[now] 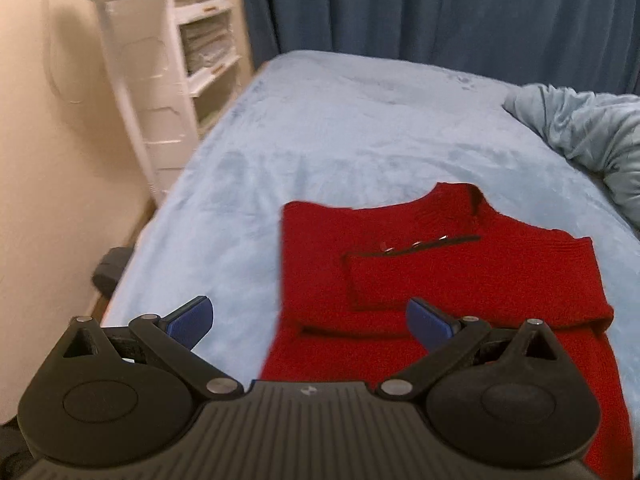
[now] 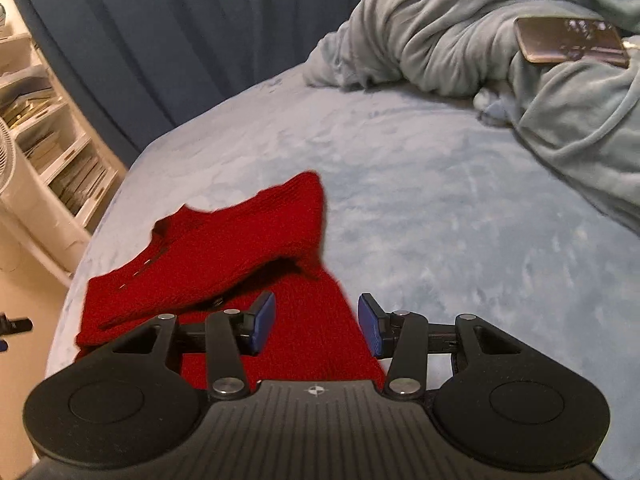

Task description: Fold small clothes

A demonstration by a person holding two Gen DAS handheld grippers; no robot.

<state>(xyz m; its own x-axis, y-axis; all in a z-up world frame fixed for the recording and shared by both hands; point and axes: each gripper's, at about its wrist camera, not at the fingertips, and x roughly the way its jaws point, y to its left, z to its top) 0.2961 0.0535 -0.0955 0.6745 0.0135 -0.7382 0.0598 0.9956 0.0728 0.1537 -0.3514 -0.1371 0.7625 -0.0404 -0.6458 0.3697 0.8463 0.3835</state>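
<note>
While the left gripper (image 1: pixel 310 322) hangs spread and empty, the red sweater (image 1: pixel 460 276) lies on the bed (image 1: pixel 340 128), ahead and to its right, collar pointing away. Seen from the right wrist, the right gripper (image 2: pixel 316 328) is half spread, empty, directly above the sweater's near part. No containers.
</note>
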